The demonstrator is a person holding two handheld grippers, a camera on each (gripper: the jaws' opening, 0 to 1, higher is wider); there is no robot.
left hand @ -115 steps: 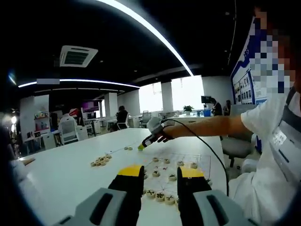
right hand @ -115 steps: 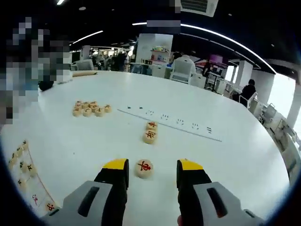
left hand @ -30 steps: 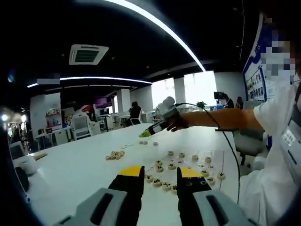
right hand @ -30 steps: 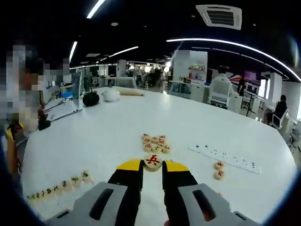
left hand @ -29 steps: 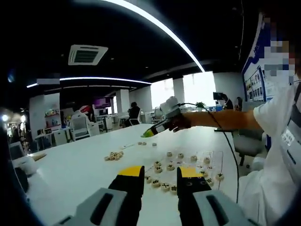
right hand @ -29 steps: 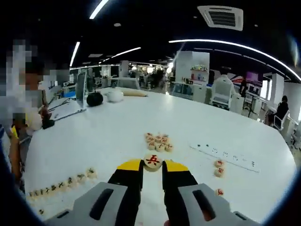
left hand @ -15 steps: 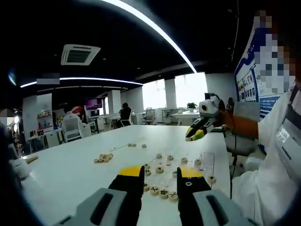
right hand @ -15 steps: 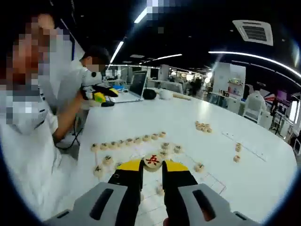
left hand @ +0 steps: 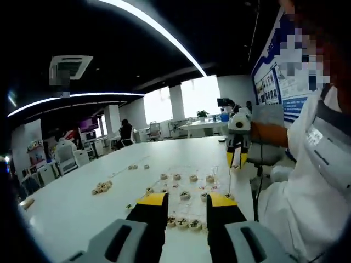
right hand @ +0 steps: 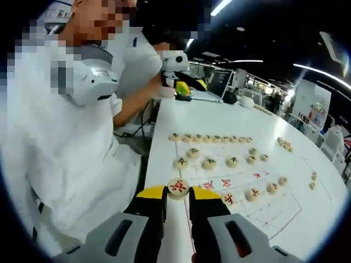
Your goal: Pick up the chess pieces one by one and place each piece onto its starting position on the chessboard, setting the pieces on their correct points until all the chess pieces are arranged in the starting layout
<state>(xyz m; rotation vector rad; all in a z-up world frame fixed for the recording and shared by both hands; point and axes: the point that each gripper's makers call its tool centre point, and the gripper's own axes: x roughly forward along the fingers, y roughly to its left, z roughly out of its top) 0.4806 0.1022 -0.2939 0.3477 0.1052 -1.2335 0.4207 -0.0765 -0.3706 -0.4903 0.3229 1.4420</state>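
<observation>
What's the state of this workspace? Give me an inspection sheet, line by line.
Surface: white table, with a printed chessboard sheet near the person's edge.
Job's things: a row of black-marked pieces along the board's far edge; more pieces on the board; a loose pile off the board.
Clutter: laptop at the table's far end.
Grippers: right gripper shut on a red-marked piece; left gripper open, holding nothing.
Cables: nothing seen.
Surroundings: open office with desks, chairs, ceiling lights; person in white shirt seated at the table.

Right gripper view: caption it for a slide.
Right gripper holds a red-marked chess piece above the chessboard edge.
</observation>
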